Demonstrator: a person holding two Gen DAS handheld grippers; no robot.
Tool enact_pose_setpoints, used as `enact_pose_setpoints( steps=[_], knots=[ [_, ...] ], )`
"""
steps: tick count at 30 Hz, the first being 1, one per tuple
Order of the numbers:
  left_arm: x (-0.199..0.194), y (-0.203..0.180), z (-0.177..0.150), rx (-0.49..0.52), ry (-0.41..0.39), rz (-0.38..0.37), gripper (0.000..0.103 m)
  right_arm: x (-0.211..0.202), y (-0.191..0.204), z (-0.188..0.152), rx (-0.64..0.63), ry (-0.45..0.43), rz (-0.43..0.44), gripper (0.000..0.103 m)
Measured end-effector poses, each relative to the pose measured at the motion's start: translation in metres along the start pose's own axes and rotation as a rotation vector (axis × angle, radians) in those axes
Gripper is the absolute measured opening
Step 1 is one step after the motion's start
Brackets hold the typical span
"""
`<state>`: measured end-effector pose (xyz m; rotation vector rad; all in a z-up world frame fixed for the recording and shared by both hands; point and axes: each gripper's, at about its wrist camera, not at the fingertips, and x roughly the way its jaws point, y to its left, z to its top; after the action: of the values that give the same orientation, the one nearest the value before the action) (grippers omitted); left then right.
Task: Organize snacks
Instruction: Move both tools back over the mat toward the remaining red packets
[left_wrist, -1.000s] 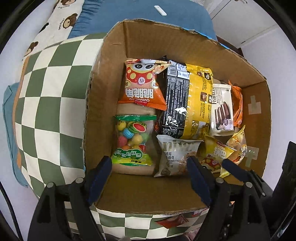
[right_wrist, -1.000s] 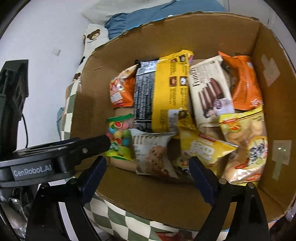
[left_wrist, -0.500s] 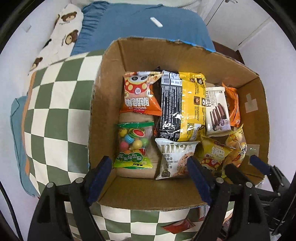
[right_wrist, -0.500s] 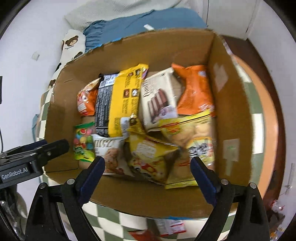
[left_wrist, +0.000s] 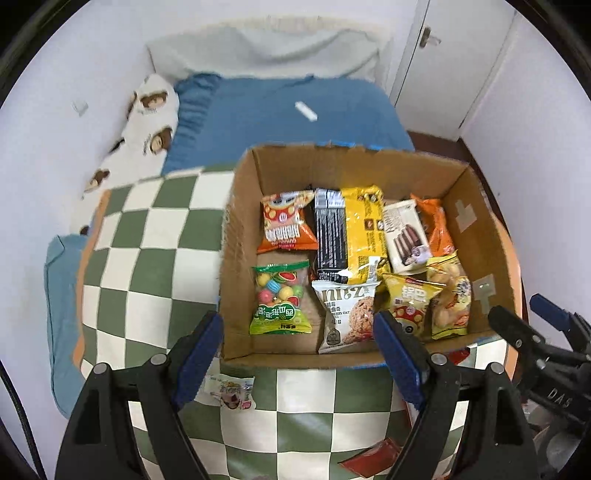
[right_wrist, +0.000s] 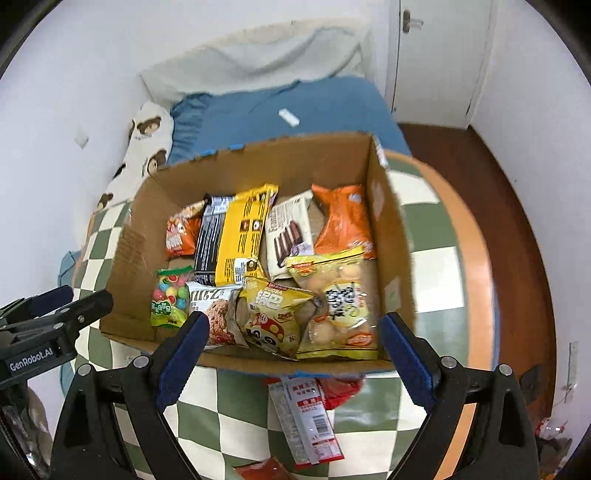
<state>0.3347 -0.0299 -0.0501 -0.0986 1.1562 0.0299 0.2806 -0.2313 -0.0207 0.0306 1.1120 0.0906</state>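
Note:
An open cardboard box (left_wrist: 236, 258) (right_wrist: 391, 236) sits on a green-and-white checkered cloth and holds several snack packets: a candy bag (left_wrist: 279, 297), an oat cookie pack (left_wrist: 345, 315), a yellow-and-black bag (left_wrist: 351, 229) (right_wrist: 236, 236), an orange bag (right_wrist: 343, 225). My left gripper (left_wrist: 297, 356) hangs open over the box's near rim with nothing between its fingers. My right gripper (right_wrist: 291, 356) is open too, empty, above the near rim. Loose packets lie on the cloth in front of the box: a small pale packet (left_wrist: 231, 391) and a red-and-white packet (right_wrist: 306, 417).
The checkered cloth (left_wrist: 147, 266) covers a round table with an orange edge (right_wrist: 476, 266). A blue bed (left_wrist: 280, 118) with a bear-print pillow (left_wrist: 147, 122) lies behind. Brown floor (right_wrist: 517, 206) and a white door are on the right. The other gripper (left_wrist: 543, 343) shows at the side.
Both grippers have risen and pulled back from inside the box, so the whole box, the cloth in front and the bed behind are now in sight. Neither picked anything up.

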Motion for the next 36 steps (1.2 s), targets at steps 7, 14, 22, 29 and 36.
enact_pose_setpoints(
  steps=[7,14,22,29,36],
  knots=[
    [-0.054,-0.012,-0.026,0.023,-0.139,-0.008,0.083,-0.051,-0.002,-0.022,-0.009,-0.125,-0.024,0.096],
    [-0.090,-0.026,-0.050,0.051,-0.222,-0.020,0.083,-0.109,-0.001,-0.051,-0.024,-0.272,-0.070,0.096],
    [-0.111,-0.027,-0.062,0.024,-0.278,-0.039,0.100,-0.145,-0.012,-0.069,0.027,-0.340,-0.052,0.098],
    [-0.062,-0.034,-0.084,0.032,-0.141,-0.037,0.100,-0.088,-0.040,-0.087,0.092,-0.162,0.042,0.098],
    [0.037,-0.079,-0.151,0.220,0.144,-0.071,0.100,0.008,-0.073,-0.132,0.183,0.085,0.104,0.055]
  ],
)
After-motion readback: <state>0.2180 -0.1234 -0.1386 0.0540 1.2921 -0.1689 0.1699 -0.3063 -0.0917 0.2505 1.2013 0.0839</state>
